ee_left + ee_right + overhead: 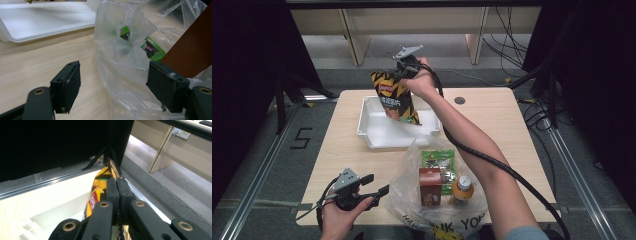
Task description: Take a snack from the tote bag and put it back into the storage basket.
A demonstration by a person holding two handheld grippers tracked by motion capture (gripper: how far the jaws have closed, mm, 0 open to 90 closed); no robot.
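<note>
A yellow and black chip bag hangs over the white tray, its lower end down inside the tray. My right gripper is shut on the bag's top edge; in the right gripper view the jaws pinch the chip bag at the tips of the gripper. My left gripper rests low at the table's front left, open, with nothing between its pads. It faces a clear plastic bag, seen close in the left gripper view as crumpled plastic bag.
Inside the plastic bag lie a green packet, a brown carton and an orange-capped bottle. The green packet and brown carton show through the plastic. A cable trails along the person's right forearm. Wooden table is bare left.
</note>
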